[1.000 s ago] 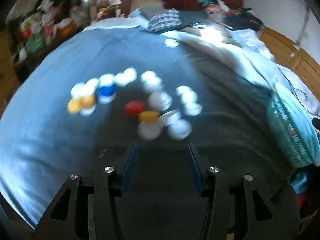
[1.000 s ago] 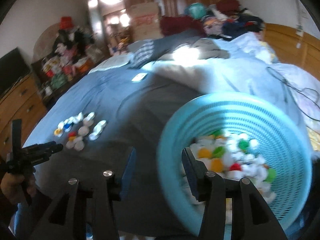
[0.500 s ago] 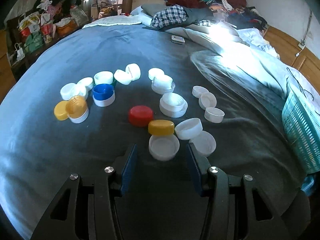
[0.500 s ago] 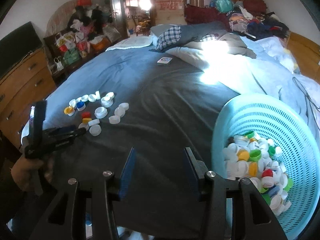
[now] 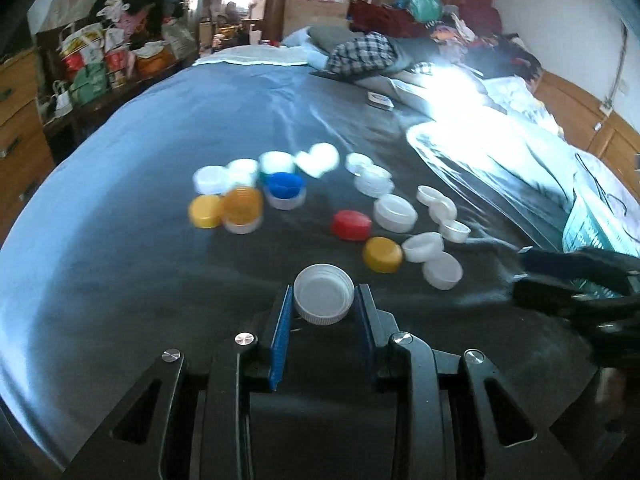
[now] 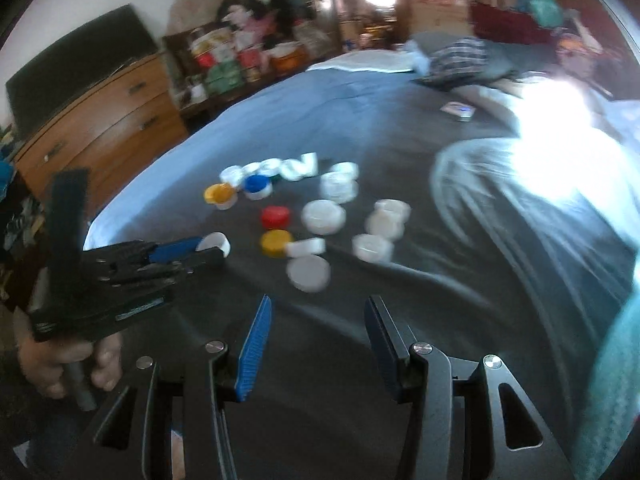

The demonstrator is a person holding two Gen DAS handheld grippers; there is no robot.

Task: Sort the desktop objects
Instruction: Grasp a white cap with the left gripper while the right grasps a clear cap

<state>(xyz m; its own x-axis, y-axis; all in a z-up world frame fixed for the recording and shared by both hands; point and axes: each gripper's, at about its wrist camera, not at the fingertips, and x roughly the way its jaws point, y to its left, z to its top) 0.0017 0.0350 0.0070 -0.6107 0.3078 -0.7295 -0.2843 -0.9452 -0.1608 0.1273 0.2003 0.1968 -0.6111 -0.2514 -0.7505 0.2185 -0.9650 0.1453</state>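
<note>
Several bottle caps lie in a cluster on the grey bedspread [image 5: 120, 264]: white ones, a red cap [image 5: 351, 224], a yellow cap [image 5: 382, 254] and a blue cap [image 5: 285, 185]. My left gripper [image 5: 324, 304] is shut on a white cap [image 5: 324, 293], open side up, held just above the bedspread; it also shows in the right wrist view [image 6: 214, 243]. My right gripper [image 6: 316, 320] is open and empty, near the closest white cap [image 6: 309, 273]. The teal basket [image 5: 592, 228] is at the right edge.
A wooden dresser [image 6: 92, 120] and piled bags stand left of the bed. Clothes and bedding [image 5: 368, 56] are heaped at the far end. A small box [image 5: 379, 100] lies on the bedspread beyond the caps.
My left gripper closed on the nearest white cap and lifted it. My right gripper swung left from the basket toward the cap cluster.
</note>
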